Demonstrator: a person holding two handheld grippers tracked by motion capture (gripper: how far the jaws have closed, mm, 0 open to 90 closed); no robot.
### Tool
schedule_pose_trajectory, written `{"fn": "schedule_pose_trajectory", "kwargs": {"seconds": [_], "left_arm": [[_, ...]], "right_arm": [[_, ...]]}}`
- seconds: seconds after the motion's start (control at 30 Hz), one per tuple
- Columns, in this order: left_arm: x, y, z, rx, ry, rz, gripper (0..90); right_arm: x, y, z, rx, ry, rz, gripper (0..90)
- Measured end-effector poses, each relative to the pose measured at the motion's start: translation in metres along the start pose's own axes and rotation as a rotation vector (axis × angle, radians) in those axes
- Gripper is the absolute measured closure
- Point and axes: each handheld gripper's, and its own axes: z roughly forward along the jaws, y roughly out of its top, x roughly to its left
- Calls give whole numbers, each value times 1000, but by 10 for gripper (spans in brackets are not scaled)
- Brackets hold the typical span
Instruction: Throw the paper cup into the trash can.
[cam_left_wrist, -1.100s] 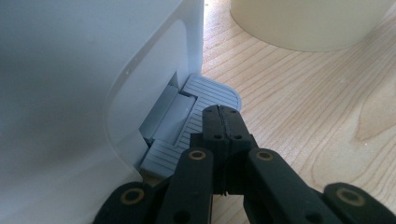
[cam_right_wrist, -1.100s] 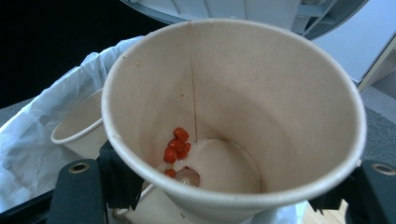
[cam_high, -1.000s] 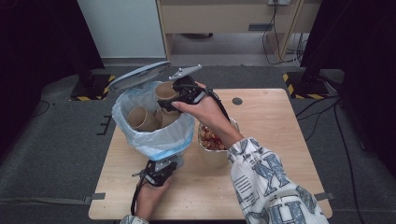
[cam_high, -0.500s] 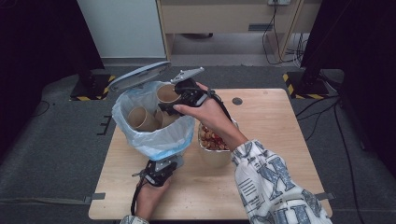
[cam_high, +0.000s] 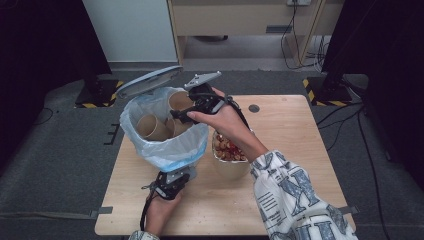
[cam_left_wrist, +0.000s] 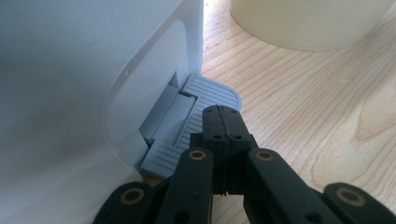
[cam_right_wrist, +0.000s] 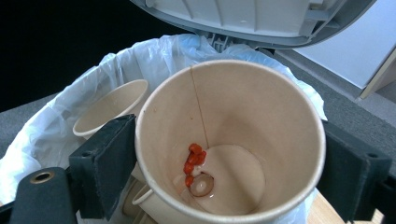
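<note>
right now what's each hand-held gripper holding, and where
Right hand-held gripper clamps a paper cup by its side walls. Left hand-held gripper, shut, presses the bin pedal.

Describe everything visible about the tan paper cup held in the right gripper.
The tan paper cup is round and open-topped, with a rolled rim and a vertical seam inside. It is nearly empty: a few red bits and a pale ring cling near its bottom. The right gripper clamps its sides between two black pads, holding it over the white bin with a plastic liner, under the raised grey lid.
</note>
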Motion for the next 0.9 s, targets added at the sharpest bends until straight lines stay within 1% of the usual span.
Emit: {"fn": "schedule_pose_trajectory", "kwargs": {"seconds": [0.27, 0.53, 0.73, 0.9], "left_arm": [[0, 0, 0, 0, 0, 0, 896], [0, 0, 0, 0, 2, 0, 896], [0, 0, 0, -1, 1, -1, 896], [0, 0, 0, 0, 0, 0, 897]], "right_arm": [[-2, 1, -5, -2, -8, 3, 132], [-2, -4, -10, 6, -1, 1, 132], [-3, -11, -13, 12, -1, 1, 139], [-4, -17, -15, 17, -4, -4, 196]]}}
